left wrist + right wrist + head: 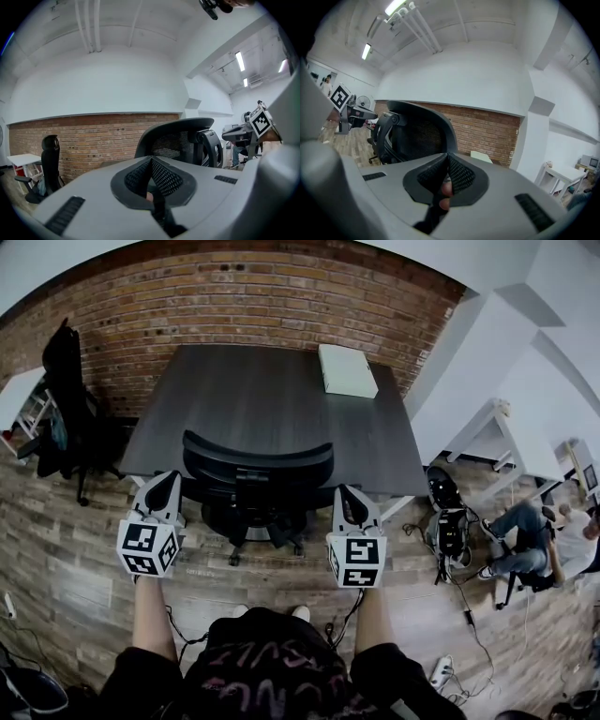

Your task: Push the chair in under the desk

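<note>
A black mesh-backed office chair (pixel 258 470) stands at the near edge of the dark grey desk (pixel 253 399), its seat largely hidden under its backrest and the desktop. My left gripper (pixel 167 479) is just left of the backrest and my right gripper (pixel 345 493) just right of it. Whether either touches the chair cannot be told. In the left gripper view the left gripper (pixel 151 161) is shut on nothing, with the chair back (pixel 180 140) to its right. In the right gripper view the right gripper (pixel 447 159) is shut and empty, with the chair back (pixel 417 133) to its left.
A white box (pixel 347 369) lies on the desk's far right corner, below a brick wall. Another black chair (pixel 66 399) stands at the left. At the right are a white table (pixel 487 442) and a seated person (pixel 534 535). Cables and a power strip (pixel 441 671) lie on the wooden floor.
</note>
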Action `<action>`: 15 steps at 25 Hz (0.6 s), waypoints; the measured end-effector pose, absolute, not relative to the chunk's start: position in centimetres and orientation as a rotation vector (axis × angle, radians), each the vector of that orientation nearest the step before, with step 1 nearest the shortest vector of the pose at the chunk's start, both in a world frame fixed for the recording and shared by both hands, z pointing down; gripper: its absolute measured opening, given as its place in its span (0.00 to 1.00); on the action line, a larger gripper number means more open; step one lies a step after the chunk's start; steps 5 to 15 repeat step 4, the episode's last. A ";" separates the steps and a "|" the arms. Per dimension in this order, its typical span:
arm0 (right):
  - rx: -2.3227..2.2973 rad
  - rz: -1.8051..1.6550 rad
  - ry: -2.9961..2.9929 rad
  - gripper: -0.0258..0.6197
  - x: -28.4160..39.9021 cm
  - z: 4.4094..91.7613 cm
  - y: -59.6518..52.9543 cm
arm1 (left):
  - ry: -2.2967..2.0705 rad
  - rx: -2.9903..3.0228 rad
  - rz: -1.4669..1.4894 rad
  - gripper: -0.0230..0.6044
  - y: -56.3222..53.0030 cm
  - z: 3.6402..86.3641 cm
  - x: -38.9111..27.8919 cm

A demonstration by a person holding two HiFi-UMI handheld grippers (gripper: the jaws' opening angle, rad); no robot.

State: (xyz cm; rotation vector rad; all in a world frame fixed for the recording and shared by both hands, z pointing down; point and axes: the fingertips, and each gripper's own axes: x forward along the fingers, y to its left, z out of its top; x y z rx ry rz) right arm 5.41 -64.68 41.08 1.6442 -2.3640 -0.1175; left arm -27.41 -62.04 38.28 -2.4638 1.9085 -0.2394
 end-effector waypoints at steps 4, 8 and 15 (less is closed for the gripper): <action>1.636 -0.128 -2.370 0.08 5.3 41.1 -64.8 | 1.902 -2.451 -0.251 0.06 -62.1 38.2 -27.5; 1.636 -0.128 -2.370 0.08 5.3 41.1 -64.8 | 1.902 -2.451 -0.251 0.06 -62.1 38.2 -27.5; 1.636 -0.128 -2.370 0.08 5.3 41.1 -64.8 | 1.902 -2.451 -0.251 0.06 -62.1 38.2 -27.5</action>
